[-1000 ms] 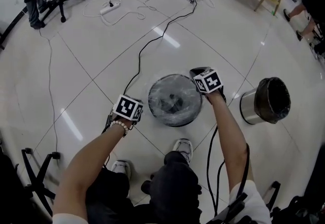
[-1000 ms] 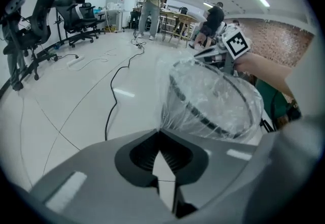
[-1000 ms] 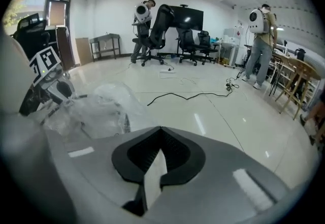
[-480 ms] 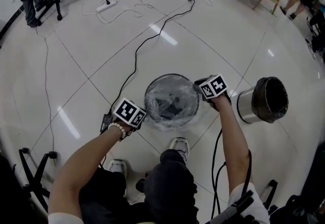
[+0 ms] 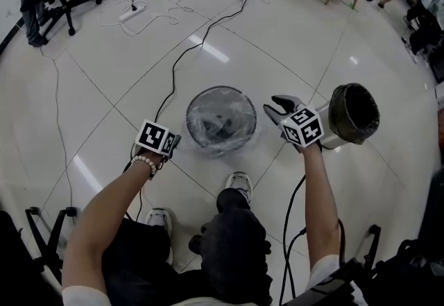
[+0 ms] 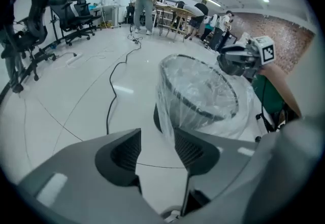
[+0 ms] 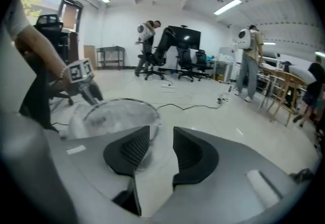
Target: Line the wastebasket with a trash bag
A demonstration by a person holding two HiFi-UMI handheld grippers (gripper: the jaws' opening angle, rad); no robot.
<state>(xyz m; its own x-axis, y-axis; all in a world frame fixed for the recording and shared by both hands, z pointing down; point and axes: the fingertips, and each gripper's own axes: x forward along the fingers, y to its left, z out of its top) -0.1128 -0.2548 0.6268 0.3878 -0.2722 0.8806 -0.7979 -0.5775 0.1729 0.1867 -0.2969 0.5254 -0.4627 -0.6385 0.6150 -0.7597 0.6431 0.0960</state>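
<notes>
Plainly, the wastebasket (image 5: 220, 119) stands on the tiled floor (image 5: 104, 89) at the centre of the head view. A clear trash bag (image 5: 239, 139) is draped inside it and over its rim. The left gripper (image 5: 172, 143) sits just lower left of the basket and the right gripper (image 5: 277, 106) just to its right. Each gripper view shows the fingers (image 6: 195, 152) apart and gripping nothing, with floor in the gap and the bag's film near the tips. The print that shows is black-and-white square patterns on the two cubes (image 5: 155, 138). Something dark lies in the basket, blurred by the film. At right, a second bin (image 5: 354, 114) with a dark liner is partly hidden behind the right cube.
</notes>
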